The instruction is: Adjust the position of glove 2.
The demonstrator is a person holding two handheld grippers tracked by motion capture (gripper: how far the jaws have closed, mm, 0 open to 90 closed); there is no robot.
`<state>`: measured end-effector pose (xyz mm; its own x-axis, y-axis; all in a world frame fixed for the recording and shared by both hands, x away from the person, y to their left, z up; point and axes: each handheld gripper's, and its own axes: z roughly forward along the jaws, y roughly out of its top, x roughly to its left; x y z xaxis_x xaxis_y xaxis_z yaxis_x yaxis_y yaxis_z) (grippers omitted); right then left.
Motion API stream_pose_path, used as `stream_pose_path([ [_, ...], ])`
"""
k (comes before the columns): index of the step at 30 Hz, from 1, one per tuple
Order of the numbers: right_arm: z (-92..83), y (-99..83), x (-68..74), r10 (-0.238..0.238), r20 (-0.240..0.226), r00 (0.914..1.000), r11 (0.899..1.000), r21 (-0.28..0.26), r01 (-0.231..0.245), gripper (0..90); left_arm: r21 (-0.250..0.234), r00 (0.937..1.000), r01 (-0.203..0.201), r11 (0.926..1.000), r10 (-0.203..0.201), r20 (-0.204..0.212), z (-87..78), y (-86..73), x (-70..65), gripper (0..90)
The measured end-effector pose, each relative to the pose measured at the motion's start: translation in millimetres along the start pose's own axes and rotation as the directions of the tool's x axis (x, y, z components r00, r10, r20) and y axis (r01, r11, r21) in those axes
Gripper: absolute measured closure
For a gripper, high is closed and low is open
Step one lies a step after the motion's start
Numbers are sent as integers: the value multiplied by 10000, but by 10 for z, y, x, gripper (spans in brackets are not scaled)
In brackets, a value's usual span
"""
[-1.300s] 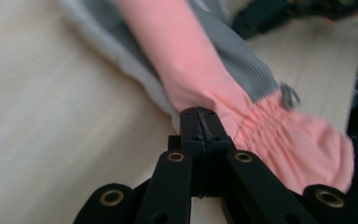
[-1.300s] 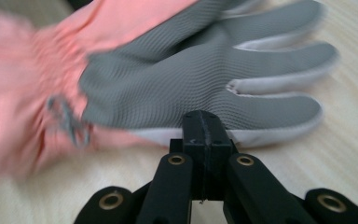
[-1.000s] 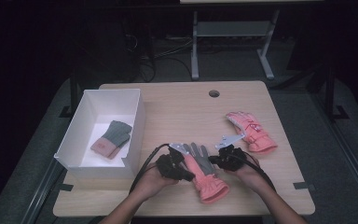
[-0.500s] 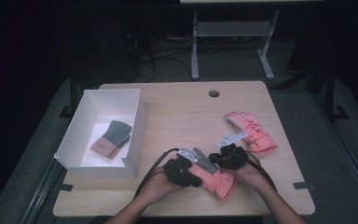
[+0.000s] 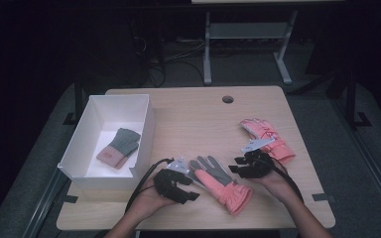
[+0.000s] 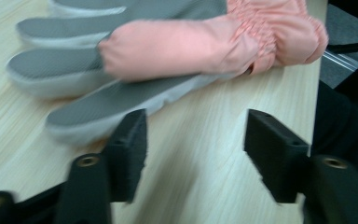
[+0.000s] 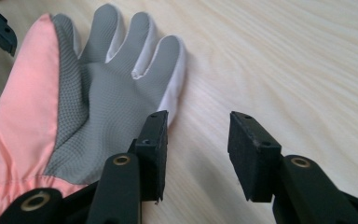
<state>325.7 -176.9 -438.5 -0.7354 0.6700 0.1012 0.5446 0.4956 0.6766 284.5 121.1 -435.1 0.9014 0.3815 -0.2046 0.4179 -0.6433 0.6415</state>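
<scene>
Here we hold a gripper in each hand at the near edge of a wooden counter (image 5: pixel 198 114), with a pink and grey glove (image 5: pixel 220 181) lying flat between them, palm up. Its long axis runs diagonally, grey finger ends pointing away and leftward, pink cuff toward our right side near the edge. The left gripper (image 5: pixel 187 190) sits just beside the finger end; the right gripper (image 5: pixel 234 165) is just beside the glove's far edge. Neither is clearly nearer. In the left gripper view its fingers (image 6: pixel 130 149) stand apart over bare wood, the glove just ahead. In the right gripper view its fingers (image 7: pixel 154 149) are also apart, one at the glove's edge, nothing clamped.

Compared with a second ago, both pairs have just been opening and the glove, then bunched in them, now lies released and spread. A second pink glove (image 5: pixel 267 138) lies behind the right gripper, and a white box (image 5: pixel 144 134) at the left holds a folded item (image 5: pixel 119 146).
</scene>
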Motion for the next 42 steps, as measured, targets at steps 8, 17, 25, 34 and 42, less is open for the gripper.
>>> stream_pose_path([
  [8, -192, 50, -253, 330, 624, 9975, 9994, -131, -322, 574, 69, 9975, -97, 9999, 101, -701, -64, -144, 70, 281],
  [17, -402, 71, -576, 863, 1476, 9853, 9962, -41, -867, 577, -17, 9958, -20, 10000, 19, -919, -66, -159, 93, 284],
  [25, -441, 122, -904, 1235, 2239, 9668, 9886, 571, -1395, 586, 81, 9951, -89, 9999, 97, -982, -55, -148, 84, 284],
  [34, -363, 120, -1254, 1616, 2518, 9542, 9790, 808, -1871, 601, 102, 9951, -58, 9999, 68, -991, -62, -148, 93, 284],
  [42, -193, 67, -1413, 2131, 2122, 9537, 9653, 1053, -2391, 591, 141, 9953, -97, 9999, 110, -962, -67, -148, 88, 282],
])
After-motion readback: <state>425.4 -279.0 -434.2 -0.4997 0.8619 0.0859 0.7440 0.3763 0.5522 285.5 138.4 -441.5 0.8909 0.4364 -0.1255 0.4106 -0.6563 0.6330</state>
